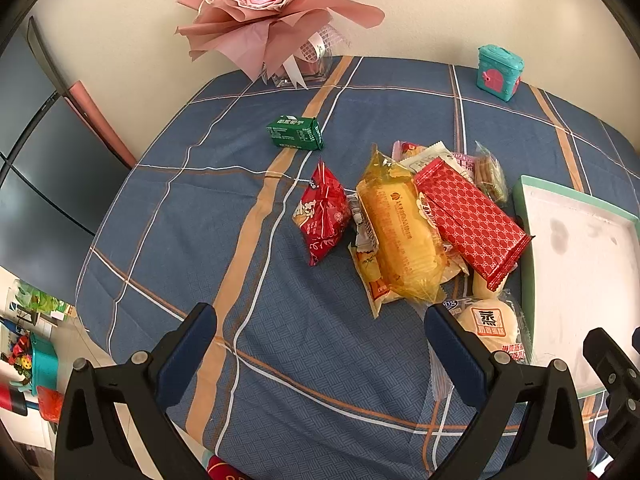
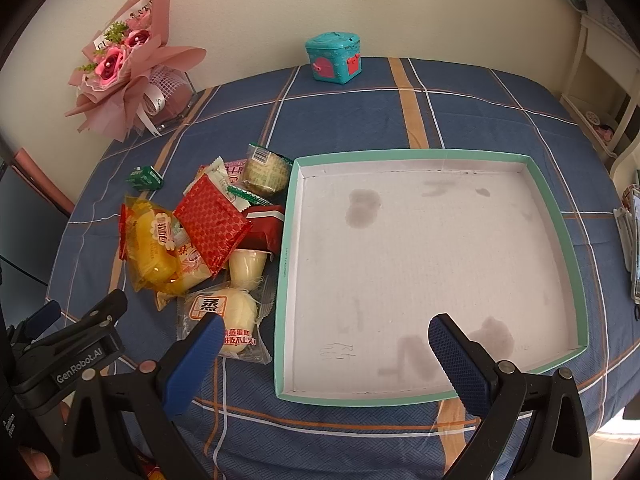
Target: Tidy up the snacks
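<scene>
Closest in, the left gripper (image 1: pixel 320 344) hung low over the blue checked tablecloth (image 1: pixel 200 208). Its two blue fingers were spread wide apart, and nothing was between them. The right gripper (image 2: pixel 322 342) was wide open too, holding nothing. It hovered over the near edge of the tray (image 2: pixel 286 240), which was bare inside except for some gray stains. It looked ready to take the snacks in.

Just past the left gripper's right finger lay a round steamed cake in a clear wrapper (image 1: pixel 490 322). It was the nearest snack, lying beside the tray, so it was probably the easiest one to pick first.

Behind it was the heap of snacks, all jumbled together just left of the tray. A red patterned packet (image 1: pixel 472 220) lay on top, leaning across a long yellow bread pack (image 1: pixel 400 236). A red pouch (image 1: pixel 324 212) sat at the left side of the heap. None of the snacks were in the tray yet.

Farther back, a small green carton (image 1: pixel 296 133) lay alone, well apart from the heap. At the far edge stood a teal box (image 1: pixel 499 73) and a pink bouquet (image 1: pixel 272 12) by the wall.
</scene>
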Action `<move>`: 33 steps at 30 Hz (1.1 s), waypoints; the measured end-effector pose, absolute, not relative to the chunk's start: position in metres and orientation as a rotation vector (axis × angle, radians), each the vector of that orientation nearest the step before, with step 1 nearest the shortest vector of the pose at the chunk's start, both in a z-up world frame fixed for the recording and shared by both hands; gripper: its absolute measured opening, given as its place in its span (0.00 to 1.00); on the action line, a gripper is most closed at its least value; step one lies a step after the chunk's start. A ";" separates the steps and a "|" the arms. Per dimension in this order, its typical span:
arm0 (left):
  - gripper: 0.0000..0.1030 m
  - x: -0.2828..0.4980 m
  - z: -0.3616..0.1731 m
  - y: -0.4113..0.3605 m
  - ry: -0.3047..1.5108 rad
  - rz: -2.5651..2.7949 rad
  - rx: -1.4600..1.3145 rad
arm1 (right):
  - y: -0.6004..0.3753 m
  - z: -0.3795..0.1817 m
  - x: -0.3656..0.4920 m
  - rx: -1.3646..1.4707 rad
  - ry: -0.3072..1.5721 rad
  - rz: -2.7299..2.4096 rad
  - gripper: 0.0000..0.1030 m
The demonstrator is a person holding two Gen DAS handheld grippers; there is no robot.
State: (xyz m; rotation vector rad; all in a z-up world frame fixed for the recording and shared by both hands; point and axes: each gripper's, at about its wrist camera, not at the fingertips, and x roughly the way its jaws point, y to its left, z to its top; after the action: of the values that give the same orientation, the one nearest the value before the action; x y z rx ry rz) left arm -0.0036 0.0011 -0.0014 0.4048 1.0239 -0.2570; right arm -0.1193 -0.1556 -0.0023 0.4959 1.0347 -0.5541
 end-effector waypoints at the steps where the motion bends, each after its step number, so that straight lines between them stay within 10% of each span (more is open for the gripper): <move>1: 1.00 -0.003 -0.001 0.001 1.023 -0.258 0.405 | -0.155 -0.002 -0.119 0.496 1.035 -0.554 1.00; 33: 1.00 0.006 0.001 0.009 1.059 -0.279 0.349 | -0.141 -0.007 -0.103 0.474 1.056 -0.527 1.00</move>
State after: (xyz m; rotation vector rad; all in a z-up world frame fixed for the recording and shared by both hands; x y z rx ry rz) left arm 0.0060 0.0092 0.0012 0.3488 1.0587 -0.2793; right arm -0.1035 -0.1409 -0.0069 0.4745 1.0564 -0.5267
